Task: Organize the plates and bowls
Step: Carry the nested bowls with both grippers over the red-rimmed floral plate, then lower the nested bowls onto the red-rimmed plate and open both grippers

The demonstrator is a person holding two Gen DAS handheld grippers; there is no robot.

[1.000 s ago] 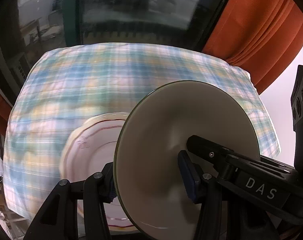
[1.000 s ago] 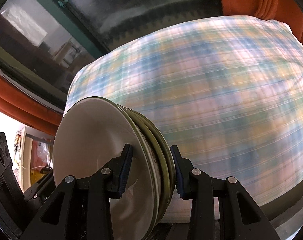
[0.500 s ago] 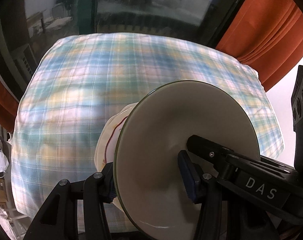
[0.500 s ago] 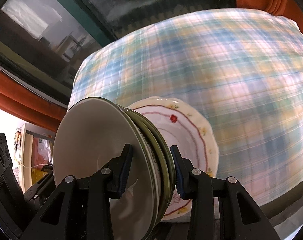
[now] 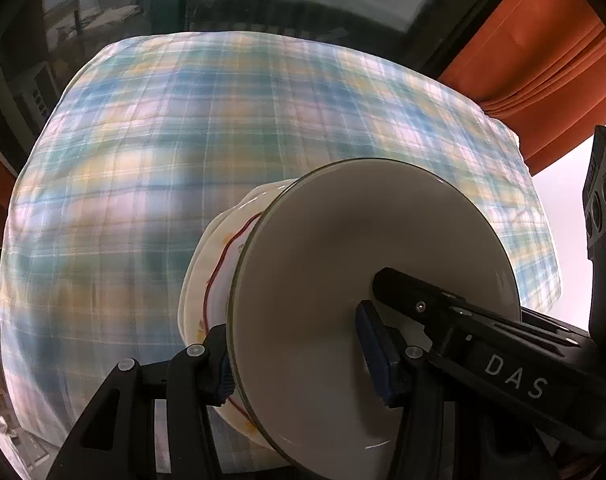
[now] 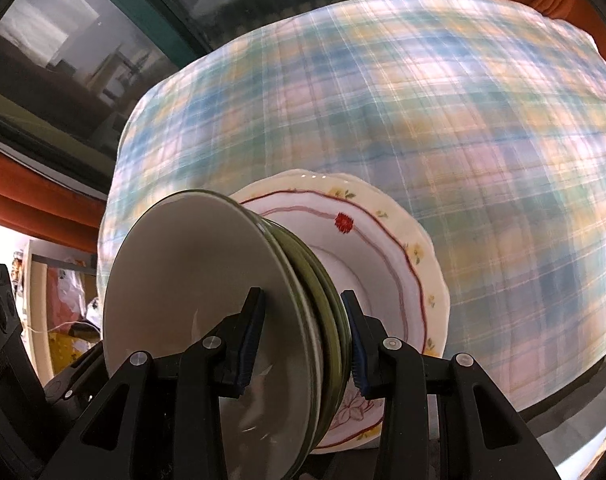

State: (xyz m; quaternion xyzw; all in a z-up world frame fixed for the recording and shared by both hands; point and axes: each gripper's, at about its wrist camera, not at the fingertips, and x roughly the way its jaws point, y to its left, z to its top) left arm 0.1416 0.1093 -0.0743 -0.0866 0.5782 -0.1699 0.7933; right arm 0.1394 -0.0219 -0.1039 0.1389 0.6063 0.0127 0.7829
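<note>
L wrist: fingers clamp bowl stack | R fingers same | plaid cloth, orange curtain

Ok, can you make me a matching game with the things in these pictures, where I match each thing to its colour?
Things:
1. stack of plates in the right gripper
2. flowered plate on the table
3. tablecloth
4. curtain

Colours:
A. orange-red
B. cream with a red line and small flowers
C. blue, green and yellow checks
D. grey-white face with green rims

Pairs: 1-D, 2-B, 3-C, 4-A
</note>
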